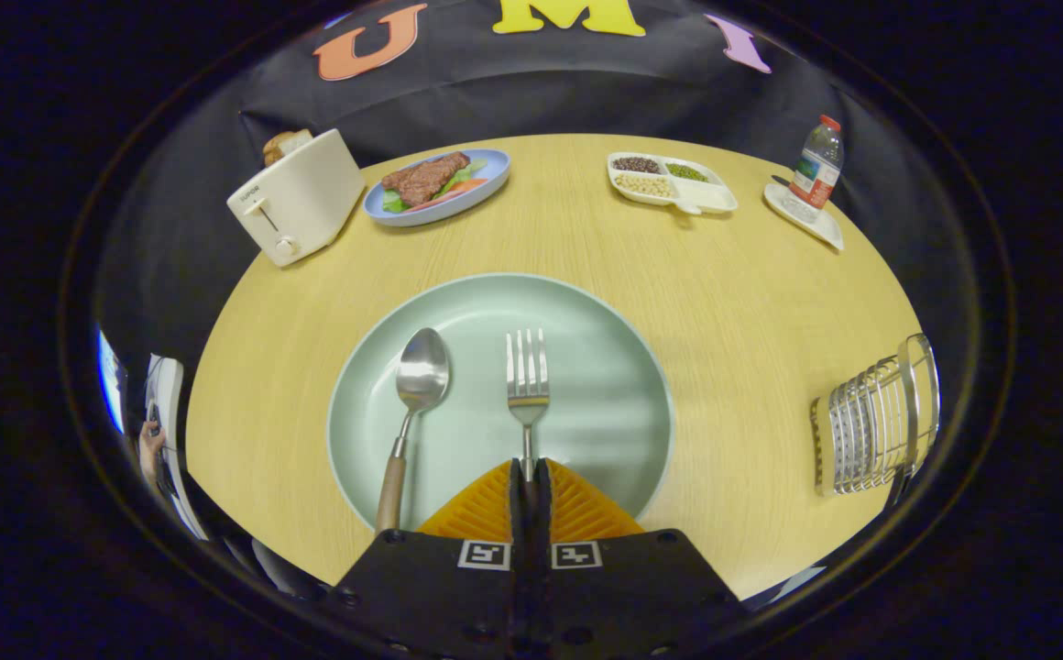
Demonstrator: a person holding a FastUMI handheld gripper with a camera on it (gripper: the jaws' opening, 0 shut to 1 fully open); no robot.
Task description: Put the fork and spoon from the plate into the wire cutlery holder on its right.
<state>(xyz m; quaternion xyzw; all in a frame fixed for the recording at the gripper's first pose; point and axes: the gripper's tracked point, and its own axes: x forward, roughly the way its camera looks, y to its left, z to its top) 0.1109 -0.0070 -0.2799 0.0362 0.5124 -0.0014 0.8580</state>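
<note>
With both orange fingers point(577, 509) pressed together on the fork point(527, 390) handle, the gripper point(529, 472) is seen low over the green plate's point(605, 403) near rim. Fork tines are pointed straight ahead, long axis in line with the fingers. The spoon point(412, 403) is laid parallel, just left. Bare tabletop point(742, 367) separates the plate from the wire cutlery holder point(875, 422) at right.
</note>
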